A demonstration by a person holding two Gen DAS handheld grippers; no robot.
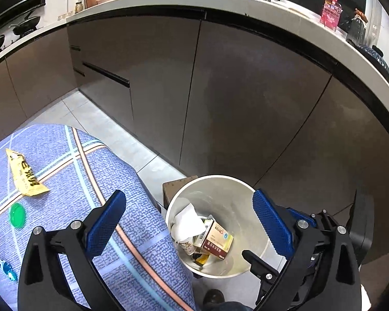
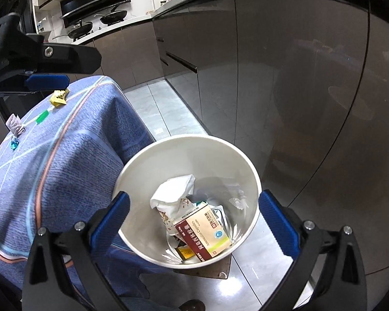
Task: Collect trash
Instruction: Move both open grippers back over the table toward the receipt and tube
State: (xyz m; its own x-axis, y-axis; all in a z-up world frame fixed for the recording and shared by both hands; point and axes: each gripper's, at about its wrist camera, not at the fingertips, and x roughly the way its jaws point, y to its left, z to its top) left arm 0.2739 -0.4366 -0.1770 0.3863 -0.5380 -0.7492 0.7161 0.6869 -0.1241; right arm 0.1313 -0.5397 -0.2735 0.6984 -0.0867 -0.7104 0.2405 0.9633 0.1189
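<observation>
Blue-padded right gripper (image 2: 194,223): jaws spread wide, empty, poised above white bin (image 2: 147,160) holding medicine box (image 2: 205,233) and crumpled tissue (image 2: 172,194). Left gripper (image 1: 189,223): likewise open, nothing held, straddling table edge and bin rim. Remaining trash on blue tablecloth (image 1: 72,165) — yellow wrapper (image 1: 26,173), green cap (image 1: 17,215), blue item (image 1: 9,272). Swing left to nearest piece, descend with pads flanking it, close firmly — avoid pinching cloth.
</observation>
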